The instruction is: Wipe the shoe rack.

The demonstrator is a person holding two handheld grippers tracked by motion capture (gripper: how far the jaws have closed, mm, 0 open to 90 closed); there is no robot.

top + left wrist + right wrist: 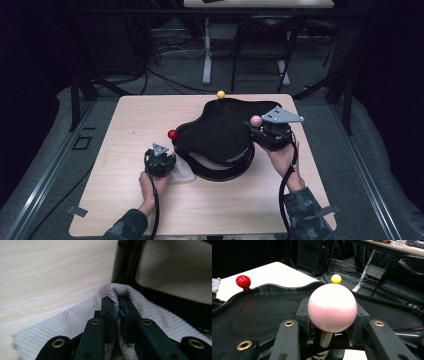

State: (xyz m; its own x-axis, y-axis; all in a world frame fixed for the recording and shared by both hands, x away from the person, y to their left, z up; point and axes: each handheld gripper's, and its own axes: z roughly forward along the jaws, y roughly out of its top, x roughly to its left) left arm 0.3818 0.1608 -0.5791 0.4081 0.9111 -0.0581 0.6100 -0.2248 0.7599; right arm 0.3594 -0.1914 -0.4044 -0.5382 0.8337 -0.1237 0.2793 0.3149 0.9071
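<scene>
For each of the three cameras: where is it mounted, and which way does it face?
High view: above the near edge, facing forward and down on the table; forearms, both grippers.
Left gripper view: on the left gripper, facing its jaws shut on the white cloth.
Right gripper view: on the right gripper, facing the pink ball.
Shared: black tray.

My surface is pale wood. Two things lie right on it — a big black tray with wavy edges near the middle, and a small white cloth just beside the tray's near-left edge.
</scene>
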